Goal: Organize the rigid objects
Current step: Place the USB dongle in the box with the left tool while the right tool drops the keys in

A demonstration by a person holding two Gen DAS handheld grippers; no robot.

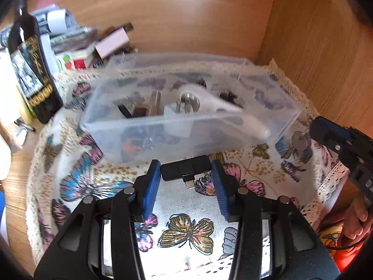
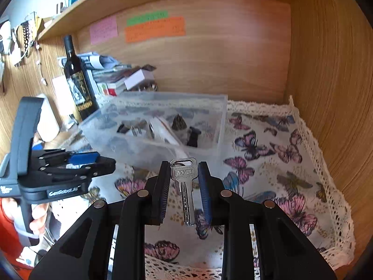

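Note:
My left gripper (image 1: pixel 185 170) is shut on a small black USB-C adapter (image 1: pixel 184 169), held just in front of the clear plastic box (image 1: pixel 188 137). The box holds several small things, among them a white handled tool (image 1: pixel 209 103). My right gripper (image 2: pixel 183 175) is shut on a silver key (image 2: pixel 184 182), its blade pointing back toward me. It is near the box's front (image 2: pixel 177 150). The right gripper (image 1: pixel 326 133) also shows at the right of the left wrist view, with the key (image 1: pixel 300 141) hanging from it. The left gripper (image 2: pixel 93 161) shows at the left of the right wrist view.
A butterfly-print cloth with a lace edge (image 2: pixel 279 175) covers the shelf floor. A dark wine bottle (image 2: pixel 78 81) and a stack of papers and small boxes (image 2: pixel 116 74) stand at the back left. Wooden walls (image 2: pixel 326 93) close the back and right.

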